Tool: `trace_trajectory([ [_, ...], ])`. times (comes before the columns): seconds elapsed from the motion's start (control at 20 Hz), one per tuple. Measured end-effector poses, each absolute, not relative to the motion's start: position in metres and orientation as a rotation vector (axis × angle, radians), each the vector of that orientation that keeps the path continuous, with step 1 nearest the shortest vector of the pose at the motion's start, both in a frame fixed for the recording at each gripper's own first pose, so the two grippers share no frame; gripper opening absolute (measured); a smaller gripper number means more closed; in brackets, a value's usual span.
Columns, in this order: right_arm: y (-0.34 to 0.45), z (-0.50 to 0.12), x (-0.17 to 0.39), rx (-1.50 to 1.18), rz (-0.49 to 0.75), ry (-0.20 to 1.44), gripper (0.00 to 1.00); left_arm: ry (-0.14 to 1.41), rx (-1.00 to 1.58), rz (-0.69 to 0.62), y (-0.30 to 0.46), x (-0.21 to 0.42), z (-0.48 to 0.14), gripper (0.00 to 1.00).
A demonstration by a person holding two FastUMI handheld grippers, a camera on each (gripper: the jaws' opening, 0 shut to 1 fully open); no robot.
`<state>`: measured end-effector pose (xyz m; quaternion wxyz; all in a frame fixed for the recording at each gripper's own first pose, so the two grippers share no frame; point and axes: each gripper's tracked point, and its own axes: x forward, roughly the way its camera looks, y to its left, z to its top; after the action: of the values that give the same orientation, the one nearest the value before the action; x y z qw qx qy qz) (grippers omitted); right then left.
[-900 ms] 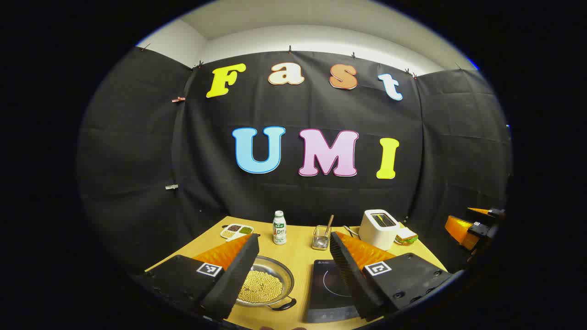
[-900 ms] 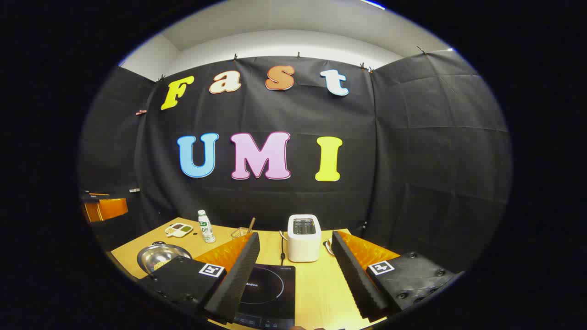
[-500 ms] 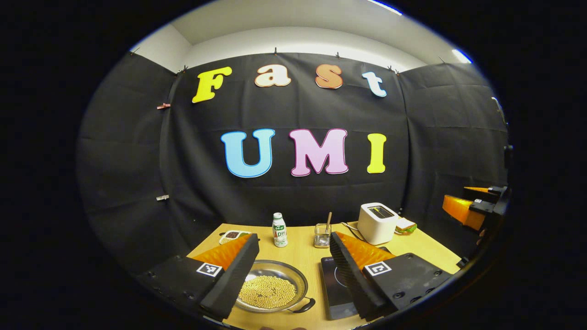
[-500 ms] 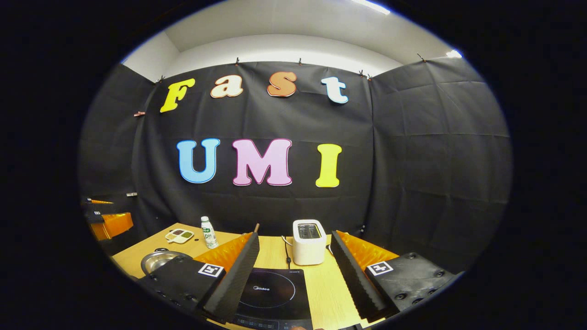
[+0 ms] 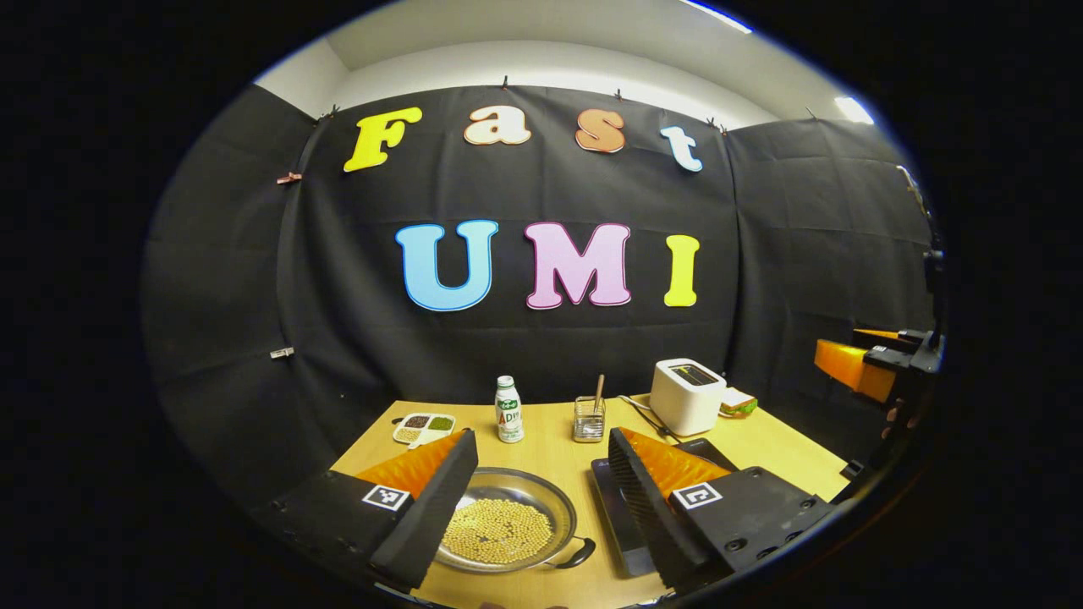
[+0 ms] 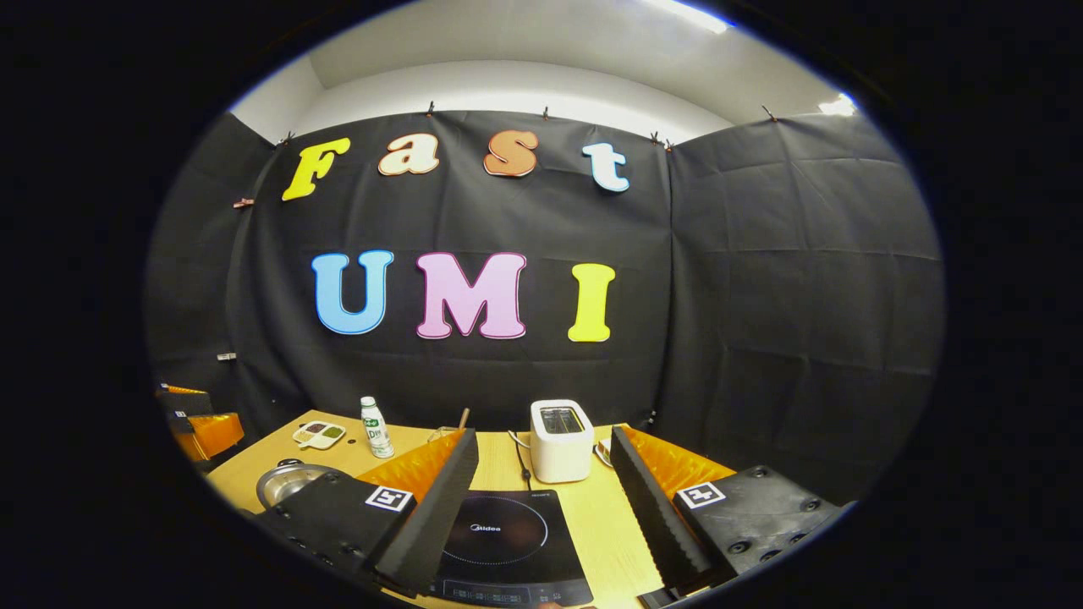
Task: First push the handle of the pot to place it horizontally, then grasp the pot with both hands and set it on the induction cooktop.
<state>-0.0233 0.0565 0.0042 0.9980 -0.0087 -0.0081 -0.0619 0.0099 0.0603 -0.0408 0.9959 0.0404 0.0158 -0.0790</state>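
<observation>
Pot [image 5: 506, 529], one: shallow steel, loaded with pale round beans, resting on bench [image 5: 550, 448] directly ahead of left tongs [image 5: 541, 486], between their spread fingers; black loop handle [image 5: 578, 554] at 4 o'clock of rim, skewed. Induction cooktop [image 6: 506, 540], one: black, at 3 o'clock of pot, just beside, ahead of right tongs [image 6: 541, 486], likewise spread and holding nothing. Step in hand, judged: nudging handle round to level. Best done low and slow with one fingertip against loop's side, sparing beans a spill. Beyond, at 12 o'clock: bottle [image 5: 508, 410], one; divided dish [image 5: 424, 427], one; glass holder [image 5: 588, 419], one; toaster [image 5: 687, 396], one.
</observation>
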Motion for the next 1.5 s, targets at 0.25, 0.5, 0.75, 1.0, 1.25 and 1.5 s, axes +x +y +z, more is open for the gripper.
trace_trajectory([
  [0.25, 0.064, 0.000, -0.030, -0.034, -0.118, -0.008, 0.97, 0.081, 0.073, -0.159, 0.078, 0.015, -0.062, 0.95],
  [0.5, 0.073, -0.002, -0.034, -0.020, -0.129, 0.018, 0.97, 0.175, 0.068, -0.158, 0.105, 0.012, -0.098, 0.66],
  [0.75, 0.088, -0.002, -0.028, -0.031, -0.111, 0.027, 0.98, 0.271, 0.067, -0.173, 0.128, 0.010, -0.134, 0.37],
  [1.0, 0.090, -0.006, -0.033, -0.048, -0.102, 0.037, 0.98, 0.368, 0.060, -0.216, 0.131, 0.001, -0.172, 0.15],
  [1.25, 0.084, -0.014, -0.023, -0.048, -0.093, 0.041, 0.98, 0.549, 0.084, -0.260, 0.116, -0.007, -0.227, 0.05],
  [1.5, 0.083, -0.015, -0.004, -0.035, -0.044, 0.049, 0.96, 0.738, 0.110, -0.328, 0.095, -0.023, -0.281, 0.05],
])
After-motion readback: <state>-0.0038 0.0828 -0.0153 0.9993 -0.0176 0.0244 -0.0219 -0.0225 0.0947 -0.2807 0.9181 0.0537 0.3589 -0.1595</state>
